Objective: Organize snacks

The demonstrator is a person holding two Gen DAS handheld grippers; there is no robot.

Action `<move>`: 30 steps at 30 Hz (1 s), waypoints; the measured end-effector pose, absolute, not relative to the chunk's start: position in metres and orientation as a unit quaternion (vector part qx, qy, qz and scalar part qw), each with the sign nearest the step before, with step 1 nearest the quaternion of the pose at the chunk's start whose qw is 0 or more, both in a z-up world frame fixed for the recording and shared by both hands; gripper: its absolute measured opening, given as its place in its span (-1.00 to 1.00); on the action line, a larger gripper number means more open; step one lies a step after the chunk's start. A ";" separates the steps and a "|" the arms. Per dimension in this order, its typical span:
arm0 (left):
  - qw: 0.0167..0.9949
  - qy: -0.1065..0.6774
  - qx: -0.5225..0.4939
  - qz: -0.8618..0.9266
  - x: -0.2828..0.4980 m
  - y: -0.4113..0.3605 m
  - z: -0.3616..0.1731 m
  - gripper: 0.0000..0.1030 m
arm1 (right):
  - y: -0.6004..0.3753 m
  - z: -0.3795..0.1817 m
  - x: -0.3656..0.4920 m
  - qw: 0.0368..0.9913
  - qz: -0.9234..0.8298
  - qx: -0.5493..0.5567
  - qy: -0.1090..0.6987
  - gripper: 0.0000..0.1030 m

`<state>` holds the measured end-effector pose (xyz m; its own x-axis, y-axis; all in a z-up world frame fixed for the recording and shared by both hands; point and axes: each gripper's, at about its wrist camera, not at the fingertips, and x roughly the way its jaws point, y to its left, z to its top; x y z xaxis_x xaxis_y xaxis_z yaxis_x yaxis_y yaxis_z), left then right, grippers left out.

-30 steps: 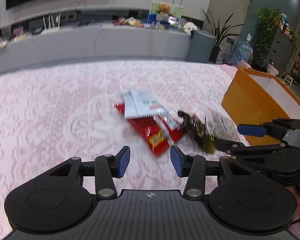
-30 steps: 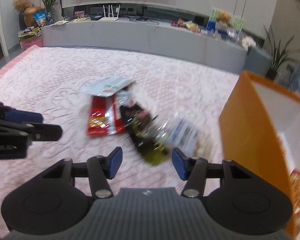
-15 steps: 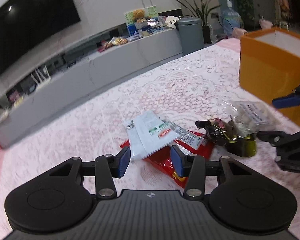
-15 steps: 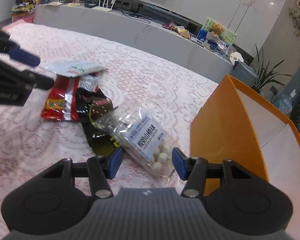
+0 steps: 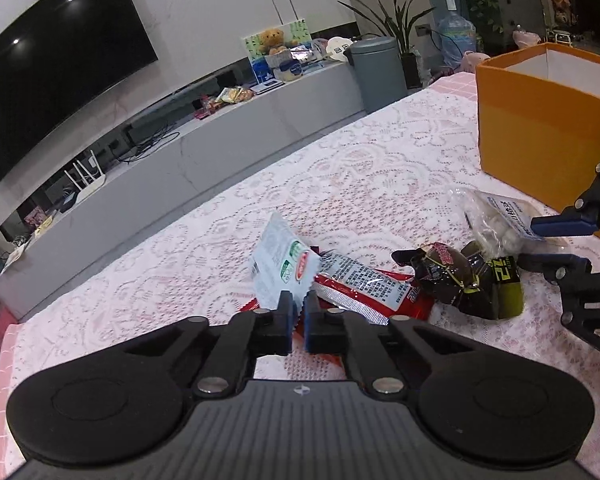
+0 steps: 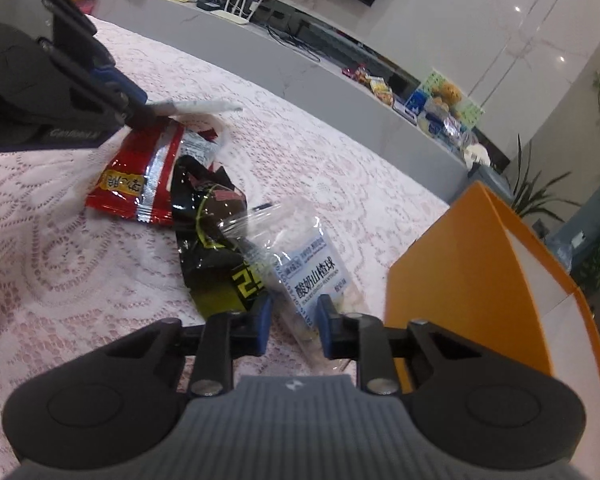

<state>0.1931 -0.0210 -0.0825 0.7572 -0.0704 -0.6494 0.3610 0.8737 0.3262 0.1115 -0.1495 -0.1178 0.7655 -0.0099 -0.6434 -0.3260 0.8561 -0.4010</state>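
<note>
A white-and-green snack packet (image 5: 284,268) lies on a red packet (image 5: 364,284). My left gripper (image 5: 298,306) has its jaws closing on the white packet's near edge, and the pads press it. To the right lie a dark packet (image 5: 468,280) and a clear bag of white balls (image 5: 496,220). In the right wrist view my right gripper (image 6: 294,320) has its jaws closing on the clear bag (image 6: 312,264), pads pinching its near end. The dark packet (image 6: 212,248) and red packet (image 6: 140,176) lie left of it. The left gripper (image 6: 144,110) holds the white packet (image 6: 196,106) there.
An open orange box (image 5: 540,128) stands on the pink lace tablecloth (image 5: 140,280) at the right, close beside my right gripper (image 5: 532,242); its wall (image 6: 460,280) is right of the clear bag. A long grey cabinet and a wall TV lie beyond the table.
Both grippers went from open to closed. The left now pinches the white packet's edge and has tipped it up. The right came down and closed on the clear bag's end.
</note>
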 end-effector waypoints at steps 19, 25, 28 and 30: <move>0.895 0.367 0.199 -0.159 0.059 -0.011 -0.051 -1.00 | -0.103 -0.090 -0.002 0.883 0.163 -0.276 0.343 -0.78; 0.879 0.397 0.189 -0.185 0.037 -0.010 -0.059 -1.00 | -0.094 -0.094 -0.024 0.874 0.193 -0.284 0.344 -0.76; 0.866 0.422 0.181 -0.197 0.031 -0.007 -0.069 -0.99 | -0.097 -0.098 -0.028 0.871 0.211 -0.287 0.339 -0.75; 0.857 0.444 0.164 -0.204 0.029 -0.003 -0.077 -0.94 | -0.101 -0.098 -0.028 0.872 0.221 -0.273 0.342 -0.73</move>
